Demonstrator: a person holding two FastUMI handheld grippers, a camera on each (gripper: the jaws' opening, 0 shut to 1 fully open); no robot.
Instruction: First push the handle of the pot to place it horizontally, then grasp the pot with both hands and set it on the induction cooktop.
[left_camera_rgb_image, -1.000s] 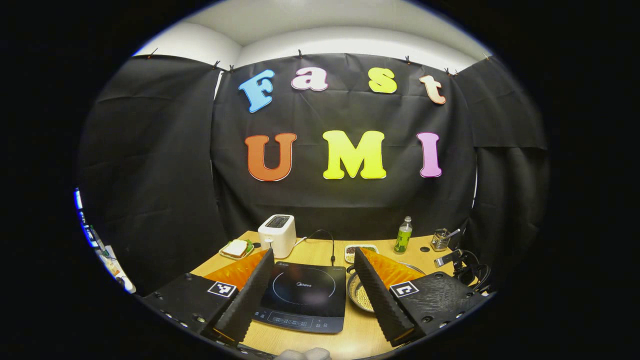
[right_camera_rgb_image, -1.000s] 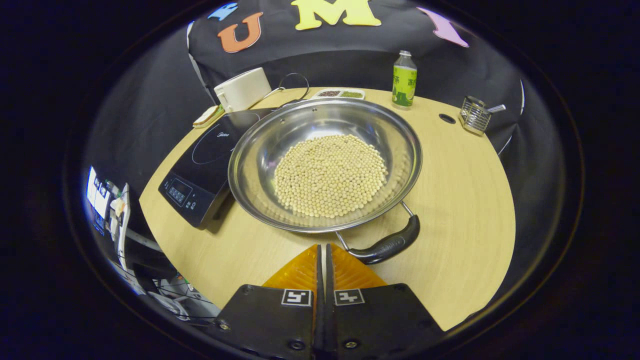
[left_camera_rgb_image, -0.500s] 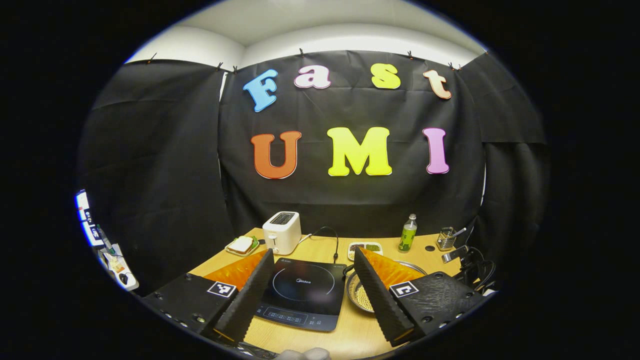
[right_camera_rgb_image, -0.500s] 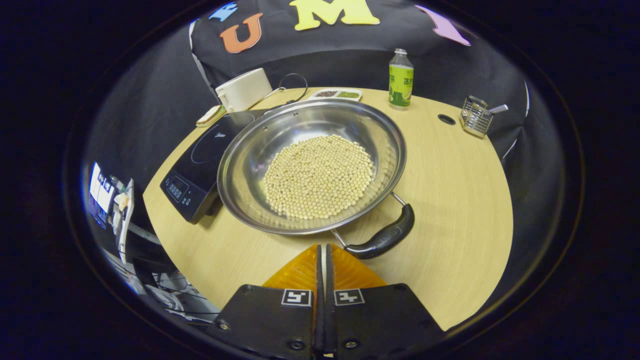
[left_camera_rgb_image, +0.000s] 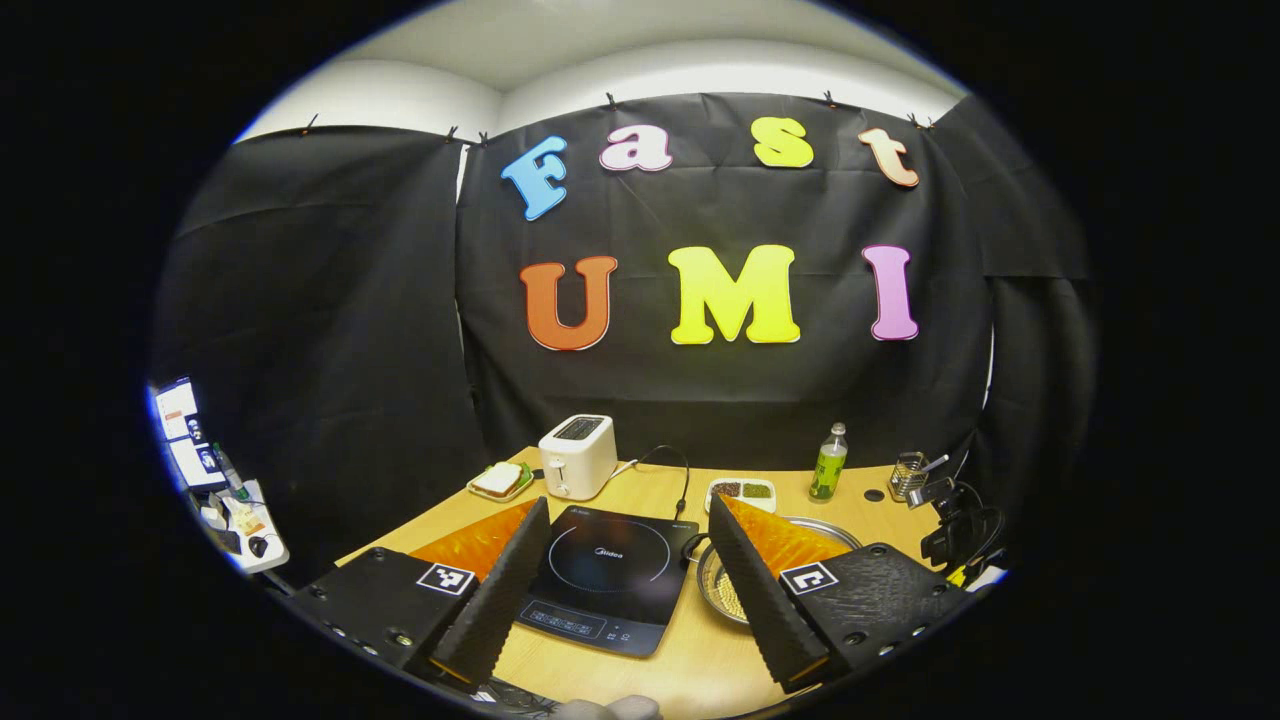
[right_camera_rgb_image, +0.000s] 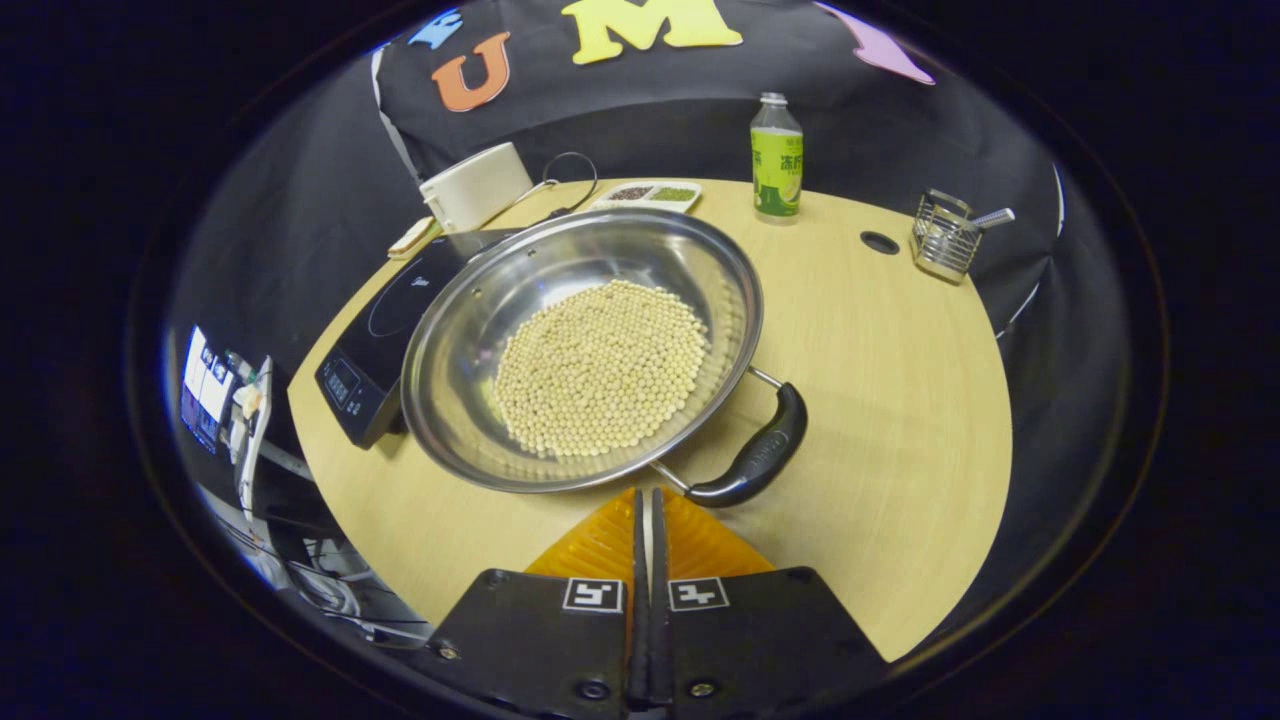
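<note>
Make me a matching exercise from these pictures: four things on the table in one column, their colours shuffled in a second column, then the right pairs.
Things:
1. toaster
2. bottle
3. pot handle
4. cooktop

Colours:
A. green
B. black, flat, with a circle marked on top
C. white
D. black, curved, on two metal rods

Pairs: 1-C, 2-A, 3-D, 4-B

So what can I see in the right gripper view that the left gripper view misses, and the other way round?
Right gripper view alone: the pot's black handle and the whole heap of beans, with the right tool shut. Left gripper view alone: the sandwich, the toaster's slots, the ceiling, and the left tool open. Both share the pot, cooktop, green bottle, wire basket and table.
</note>
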